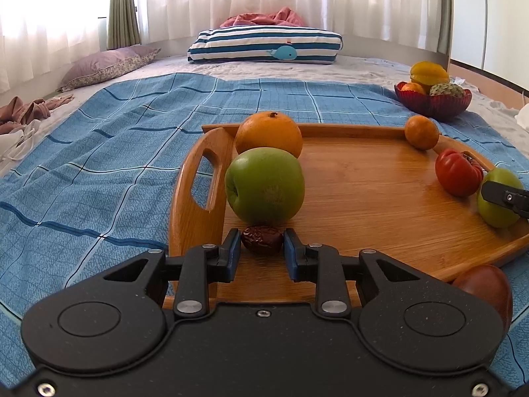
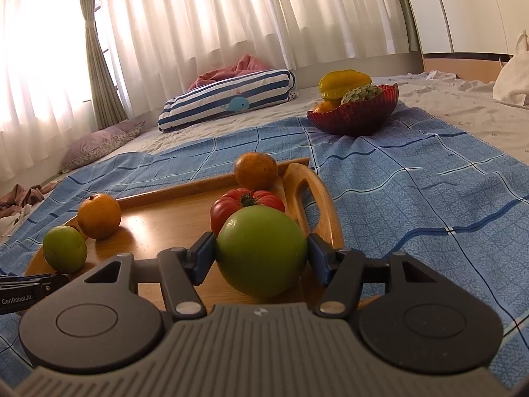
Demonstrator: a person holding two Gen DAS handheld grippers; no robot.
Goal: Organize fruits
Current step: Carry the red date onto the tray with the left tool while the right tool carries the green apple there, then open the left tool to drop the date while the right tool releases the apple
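1. My left gripper point(image 1: 262, 246) had its jaws drawn close around a wrinkled brown dried date point(image 1: 262, 239), the blue pads against its two ends; I judged it gripped. Its long axis ran across the jaws, from pad to pad.

2. My right gripper point(image 2: 261, 256) had its jaws spread about halfway on a green apple point(image 2: 261, 251). The left pad touched its side; the right pad sat at its edge, and I could not tell for certain that it pressed, but I took it as held.

3. The date sat low over the near left part of the wooden tray point(image 1: 380, 198), just in front of a second green apple point(image 1: 264, 187), with a large orange point(image 1: 268, 134) behind that.

4. My right-hand apple was at the tray's right end, beside the handle, with a ribbed red tomato point(image 2: 248, 203) just behind it and a small orange point(image 2: 256, 170) in the far corner.

5. The red bowl point(image 2: 355, 115), already holding a yellow starfruit point(image 2: 344, 81) and other fruit, stood on the blue checked cloth point(image 2: 413, 182) on the bed, beyond the tray and to its right.

6. I judged the bowl the likely goal; it lay well nearer my right hand, ahead and slightly right of those jaws, while my left would have to cross the whole tray.
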